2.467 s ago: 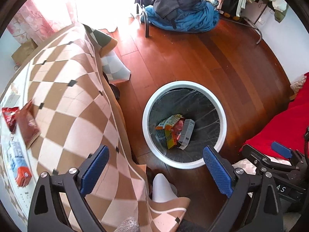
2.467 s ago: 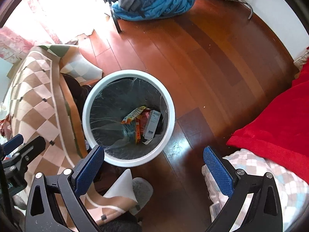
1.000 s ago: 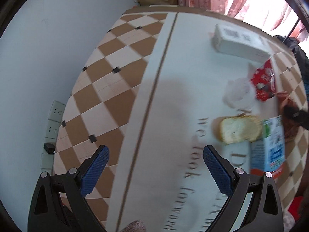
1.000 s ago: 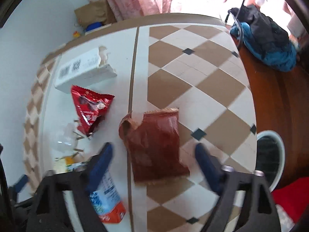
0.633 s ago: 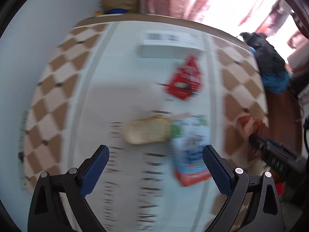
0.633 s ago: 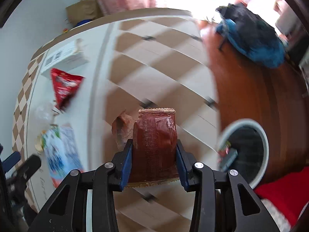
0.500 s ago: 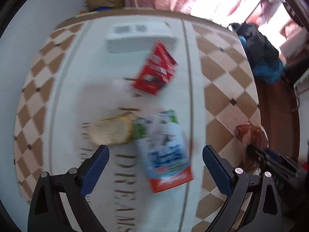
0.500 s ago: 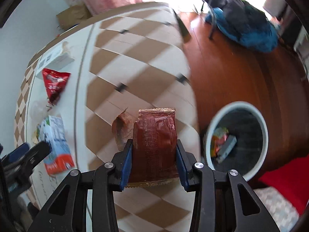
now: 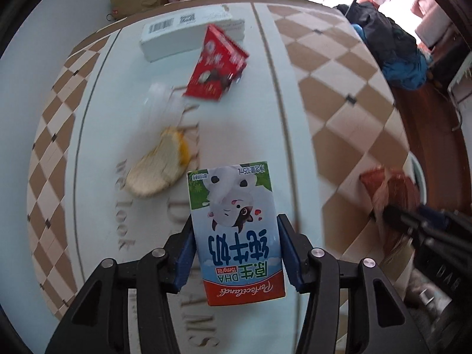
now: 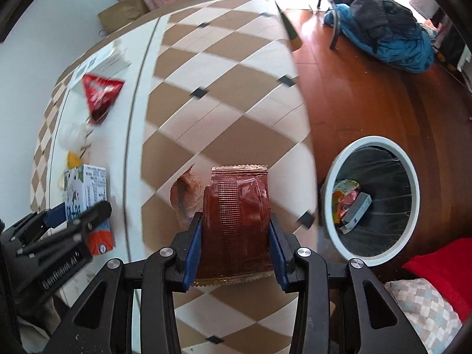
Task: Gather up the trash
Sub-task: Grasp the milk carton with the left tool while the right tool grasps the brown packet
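My left tongs (image 9: 236, 253) have just closed on the blue-and-white milk carton (image 9: 236, 233), my right tongs (image 10: 236, 244) grip the brown foil packet (image 10: 237, 209), the white round bin (image 10: 371, 200) right of them holds 3 or so scraps, and the red wrapper (image 9: 216, 65) ahead remains.

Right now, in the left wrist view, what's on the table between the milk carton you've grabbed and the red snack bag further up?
Between the milk carton and the red snack bag the white cloth is bare; a bread slice and a clear plastic scrap lie off to the left.
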The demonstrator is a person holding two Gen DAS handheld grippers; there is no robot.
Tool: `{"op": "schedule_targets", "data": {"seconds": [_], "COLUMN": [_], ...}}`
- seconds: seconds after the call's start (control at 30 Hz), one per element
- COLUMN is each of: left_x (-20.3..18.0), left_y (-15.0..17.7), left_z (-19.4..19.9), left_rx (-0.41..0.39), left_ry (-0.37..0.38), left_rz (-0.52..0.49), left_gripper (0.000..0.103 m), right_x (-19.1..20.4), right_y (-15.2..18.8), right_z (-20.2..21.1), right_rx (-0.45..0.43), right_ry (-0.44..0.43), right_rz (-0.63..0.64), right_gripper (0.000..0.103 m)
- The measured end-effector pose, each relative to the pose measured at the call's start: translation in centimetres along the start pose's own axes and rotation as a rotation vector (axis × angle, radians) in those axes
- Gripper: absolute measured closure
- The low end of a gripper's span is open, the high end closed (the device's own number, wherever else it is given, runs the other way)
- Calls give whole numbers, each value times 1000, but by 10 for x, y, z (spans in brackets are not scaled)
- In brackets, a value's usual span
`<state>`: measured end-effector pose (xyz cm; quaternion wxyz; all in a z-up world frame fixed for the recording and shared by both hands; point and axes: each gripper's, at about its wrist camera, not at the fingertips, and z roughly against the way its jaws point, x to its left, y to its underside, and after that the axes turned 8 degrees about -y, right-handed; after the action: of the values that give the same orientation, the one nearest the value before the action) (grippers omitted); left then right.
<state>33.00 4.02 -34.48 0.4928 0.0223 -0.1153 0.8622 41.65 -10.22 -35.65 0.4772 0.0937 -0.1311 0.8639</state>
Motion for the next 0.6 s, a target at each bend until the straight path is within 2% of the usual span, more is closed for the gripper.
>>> {"op": "schedule_targets", "data": {"seconds": [0.1, 0.4, 0.6], "left_x": [6, 3, 12], "left_y": [5, 5, 14], "left_z": [-7, -8, -6], "left_rx": [7, 6, -4], "left_ry": [1, 7, 5], "left_rz": [5, 23, 27], "left_gripper": [51, 54, 54], "right_x": [4, 11, 18], "right_y": [6, 7, 9], "right_z": [-3, -5, -5], "right_rx": [0, -7, -19], "right_ry": [12, 58, 99], "right_rz": [2, 8, 15], "right_gripper": [58, 56, 59]}}
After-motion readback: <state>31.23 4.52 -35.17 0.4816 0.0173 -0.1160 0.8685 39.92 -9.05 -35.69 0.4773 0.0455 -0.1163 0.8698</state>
